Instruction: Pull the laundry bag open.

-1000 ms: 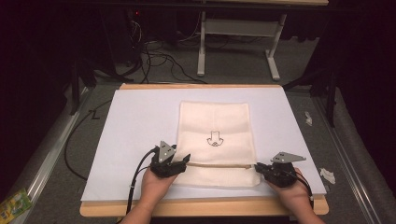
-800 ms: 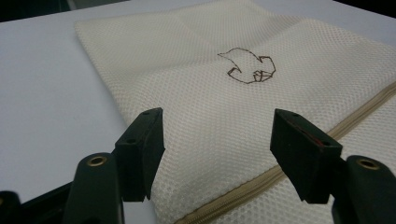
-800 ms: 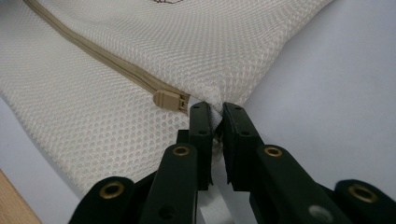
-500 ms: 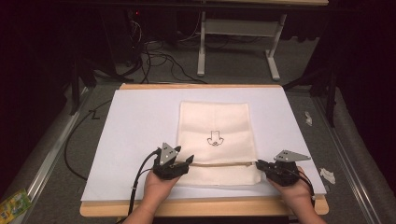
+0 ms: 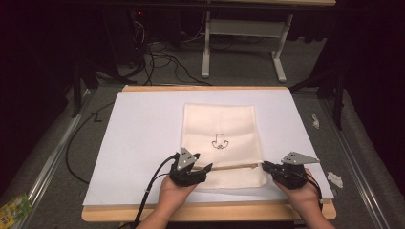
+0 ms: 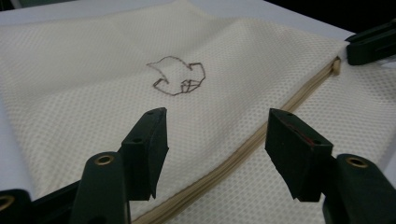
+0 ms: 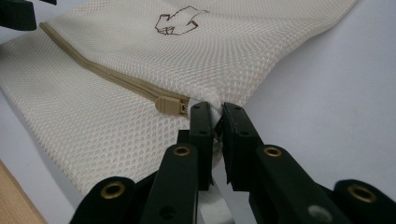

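A cream mesh bag [image 5: 219, 126] lies flat on the white table sheet [image 5: 138, 138], with a dark line drawing [image 5: 219, 142] at its middle and a tan zipper [image 5: 236, 166] across its near end. My left gripper [image 5: 206, 168] hovers open over the zipper's left end, its jaws well apart above the mesh [image 6: 215, 135]. My right gripper [image 5: 264, 165] is shut on the bag's right edge, just past the tan zipper pull [image 7: 169, 104]. In the right gripper view the jaws pinch the mesh fabric [image 7: 215, 112].
The white sheet covers a wooden table [image 5: 205, 212]. Small white scraps lie at the right, one near the table edge [image 5: 335, 179] and one farther back [image 5: 315, 120]. Cables [image 5: 157, 52] and a desk frame [image 5: 243, 33] stand on the floor behind.
Both grippers have shifted slightly along the zipper line; the right one stays closed on the bag's edge and the left one stays open.
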A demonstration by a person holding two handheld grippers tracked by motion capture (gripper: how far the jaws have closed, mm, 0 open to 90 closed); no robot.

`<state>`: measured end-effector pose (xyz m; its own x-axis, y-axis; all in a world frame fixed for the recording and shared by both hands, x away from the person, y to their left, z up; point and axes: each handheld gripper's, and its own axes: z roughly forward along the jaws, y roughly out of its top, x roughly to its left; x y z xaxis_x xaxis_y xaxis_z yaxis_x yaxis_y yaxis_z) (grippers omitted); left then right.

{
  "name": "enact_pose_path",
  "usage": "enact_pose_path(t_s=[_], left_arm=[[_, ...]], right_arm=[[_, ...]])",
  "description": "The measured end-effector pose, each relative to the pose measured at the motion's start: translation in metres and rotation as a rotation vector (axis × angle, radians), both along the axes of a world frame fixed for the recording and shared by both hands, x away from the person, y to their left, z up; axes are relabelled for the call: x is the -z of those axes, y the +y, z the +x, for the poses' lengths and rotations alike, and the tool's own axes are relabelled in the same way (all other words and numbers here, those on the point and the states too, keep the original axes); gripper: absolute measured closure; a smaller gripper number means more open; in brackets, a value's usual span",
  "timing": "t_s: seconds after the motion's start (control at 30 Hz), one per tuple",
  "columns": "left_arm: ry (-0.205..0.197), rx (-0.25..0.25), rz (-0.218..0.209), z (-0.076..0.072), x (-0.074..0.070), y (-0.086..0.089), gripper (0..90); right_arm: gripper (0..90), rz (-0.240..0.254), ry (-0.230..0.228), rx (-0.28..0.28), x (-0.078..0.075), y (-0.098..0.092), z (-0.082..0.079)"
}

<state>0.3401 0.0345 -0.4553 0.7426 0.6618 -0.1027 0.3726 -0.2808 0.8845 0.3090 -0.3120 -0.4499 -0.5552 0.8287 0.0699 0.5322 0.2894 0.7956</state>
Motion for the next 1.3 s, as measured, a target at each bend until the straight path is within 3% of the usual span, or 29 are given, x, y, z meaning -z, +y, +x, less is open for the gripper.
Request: enact_pose_path(t_s=[0.4,0.97,1.3], left_arm=[[0.005,0.062,-0.024,-0.004,0.001,-0.042,42.4],[0.046,0.182,-0.038,-0.008,0.008,-0.1,60.3],[0.055,0.177,-0.038,-0.004,0.008,-0.122,70.4]], right_arm=[[84.7,0.007,-0.023,-0.001,-0.004,0.001,0.0],[85.5,0.019,-0.042,-0.005,-0.009,0.002,-0.001],[85.4,0.039,-0.052,-0.015,-0.01,0.001,-0.001]])
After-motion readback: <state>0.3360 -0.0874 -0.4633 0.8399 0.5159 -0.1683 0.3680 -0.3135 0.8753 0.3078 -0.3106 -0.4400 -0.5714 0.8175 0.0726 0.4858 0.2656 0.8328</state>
